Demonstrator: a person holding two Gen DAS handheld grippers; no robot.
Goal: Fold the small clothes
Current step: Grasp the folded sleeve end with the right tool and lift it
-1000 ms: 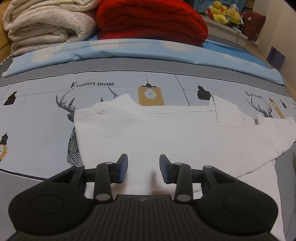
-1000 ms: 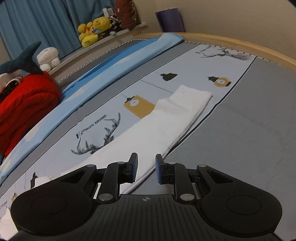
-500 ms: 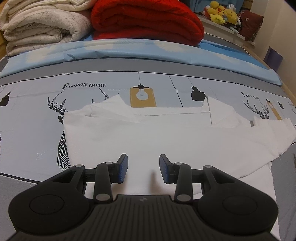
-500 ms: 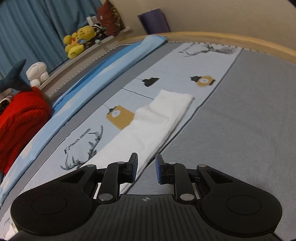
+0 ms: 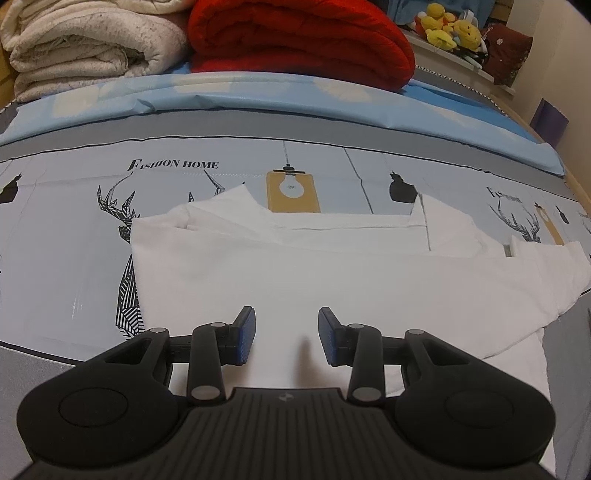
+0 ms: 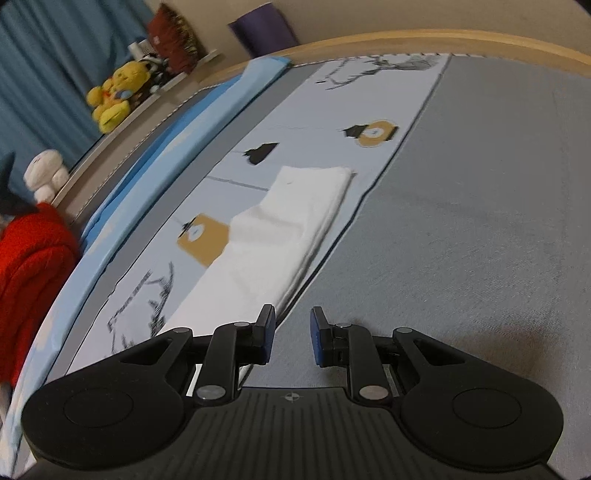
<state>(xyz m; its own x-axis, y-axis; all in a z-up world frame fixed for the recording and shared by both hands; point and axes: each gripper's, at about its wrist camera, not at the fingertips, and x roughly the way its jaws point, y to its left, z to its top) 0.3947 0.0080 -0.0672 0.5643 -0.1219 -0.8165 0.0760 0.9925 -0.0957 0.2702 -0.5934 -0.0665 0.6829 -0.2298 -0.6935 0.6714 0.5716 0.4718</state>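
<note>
A white garment (image 5: 332, 273) lies spread flat on the printed bed sheet (image 5: 66, 236) in the left wrist view, partly folded along its far edge. My left gripper (image 5: 286, 334) is open and empty, just above the garment's near part. In the right wrist view the garment's folded end (image 6: 291, 221) stretches away ahead and to the left. My right gripper (image 6: 292, 338) is open and empty, over the grey sheet (image 6: 480, 229) beside the garment's right edge.
A folded red blanket (image 5: 295, 40) and a cream blanket (image 5: 85, 44) are stacked at the bed's far side. Plush toys (image 5: 450, 29) sit on a ledge behind. A wooden bed rim (image 6: 443, 40) and a purple object (image 6: 262, 33) lie far ahead of the right gripper.
The left gripper has shifted slightly over the garment, still open. The right gripper has swung right, so the garment's end now sits further left in its view.
</note>
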